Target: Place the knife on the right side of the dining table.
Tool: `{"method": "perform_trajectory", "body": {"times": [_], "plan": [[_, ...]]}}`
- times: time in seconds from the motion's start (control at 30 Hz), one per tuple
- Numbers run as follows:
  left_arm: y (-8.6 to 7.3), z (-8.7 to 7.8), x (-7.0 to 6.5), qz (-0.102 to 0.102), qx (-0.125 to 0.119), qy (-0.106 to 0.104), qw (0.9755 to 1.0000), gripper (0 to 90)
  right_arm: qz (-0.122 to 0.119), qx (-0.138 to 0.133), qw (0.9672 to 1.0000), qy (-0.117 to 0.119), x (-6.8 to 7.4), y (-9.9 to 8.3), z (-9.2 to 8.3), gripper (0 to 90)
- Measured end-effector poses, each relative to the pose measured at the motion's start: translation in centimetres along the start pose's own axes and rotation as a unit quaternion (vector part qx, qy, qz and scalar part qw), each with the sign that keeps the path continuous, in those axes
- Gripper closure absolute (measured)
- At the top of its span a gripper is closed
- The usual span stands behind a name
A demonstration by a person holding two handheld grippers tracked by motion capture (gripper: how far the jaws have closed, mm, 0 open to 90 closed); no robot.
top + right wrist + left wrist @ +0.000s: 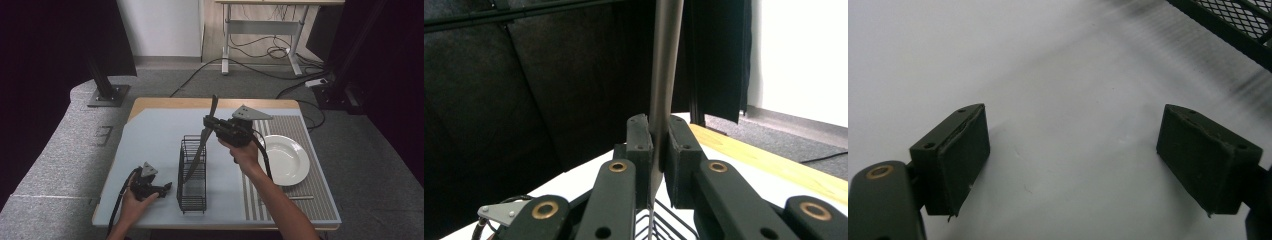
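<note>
The knife (pixel 202 140) was clamped in my right tool (pixel 212 124), gripped where blade met handle. It stood steeply tilted, handle up and away from me, blade slanting down into the black wire rack (pixel 192 192). In the high view the blade tip lay within the far half of the rack; I could not tell whether it touched the wire. In the right gripper view the knife (pixel 665 65) rose as a narrow grey strip between the two pads (pixel 640 145) of the right tool (pixel 657 150), which were closed tight against both of its faces, and part of the rack wire (pixel 664 227) showed below.

The rack stood upright near the middle of the pale mat (pixel 150 145) that covered most of the table (pixel 165 103). My right hand (pixel 245 152) held its tool above the rack's far end, with the grey three-cornered plate (pixel 251 114) on top.

My left tool (pixel 167 187) rested low on the mat just left of the rack's near end, held in my left hand (pixel 132 200). In the left gripper view, my left tool (pixel 1073 152) had its jaws spread wide and held nothing, with bare mat between them, and a corner of the rack (pixel 1243 25) showed at the upper right.

A white plate (pixel 285 160) sat on a striped placemat (pixel 305 200) at the right of the table, well apart from the rack. A thin stick-like item (pixel 300 197) lay on the placemat nearer to me; I could not identify it.
</note>
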State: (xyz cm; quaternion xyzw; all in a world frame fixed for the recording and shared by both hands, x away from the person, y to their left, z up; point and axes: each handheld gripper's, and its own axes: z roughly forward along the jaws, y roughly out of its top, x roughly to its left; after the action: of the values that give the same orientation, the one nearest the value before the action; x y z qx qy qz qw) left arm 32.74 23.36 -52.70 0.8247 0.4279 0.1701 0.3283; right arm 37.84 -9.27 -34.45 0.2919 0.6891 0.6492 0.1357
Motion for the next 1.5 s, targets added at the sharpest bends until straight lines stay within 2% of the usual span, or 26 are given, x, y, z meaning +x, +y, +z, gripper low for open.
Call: {"method": "perform_trajectory", "body": {"times": [0.27, 0.47, 0.57, 0.8, 0.87, 0.97, 1.3, 1.5], "plan": [[0.0, 0.0, 0.0, -0.001, 0.000, 0.000, 1.0000, 13.1, 0.012, -0.019, 0.9994, -0.025, -1.6, -0.1, -2.6, 82.9], [0.0, 0.0, 0.0, -0.001, 0.000, 0.000, 1.0000, 13.1, 0.034, -0.014, 0.9985, -0.041, -3.2, -1.4, -3.6, 82.9], [0.0, 0.0, 0.0, -0.001, 0.000, 0.000, 1.0000, 13.1, 0.037, -0.008, 0.9978, -0.054, -4.0, -2.0, -3.7, 82.9], [0.0, 0.0, 0.0, -0.001, 0.000, 0.000, 1.0000, 13.0, 0.053, 0.006, 0.9953, -0.080, -5.9, -3.2, -3.5, 82.9], [0.0, 0.0, 0.0, -0.001, 0.000, 0.000, 1.0000, 13.1, 0.060, 0.012, 0.9936, -0.095, -6.9, -3.8, -3.2, 82.9], [0.0, 0.0, 0.0, -0.001, 0.000, 0.000, 1.0000, 13.1, 0.066, 0.015, 0.9923, -0.103, -7.5, -4.2, -3.0, 82.9], [0.0, 0.0, 0.0, -0.001, 0.000, 0.000, 1.0000, 13.1, 0.070, 0.023, 0.9893, -0.126, -9.1, -4.8, -2.1, 82.9], [0.0, 0.0, 0.0, 0.000, 0.000, 0.000, 1.0000, 13.0, 0.063, 0.026, 0.9846, -0.161, -11.1, -5.1, -1.3, 82.8]]}}
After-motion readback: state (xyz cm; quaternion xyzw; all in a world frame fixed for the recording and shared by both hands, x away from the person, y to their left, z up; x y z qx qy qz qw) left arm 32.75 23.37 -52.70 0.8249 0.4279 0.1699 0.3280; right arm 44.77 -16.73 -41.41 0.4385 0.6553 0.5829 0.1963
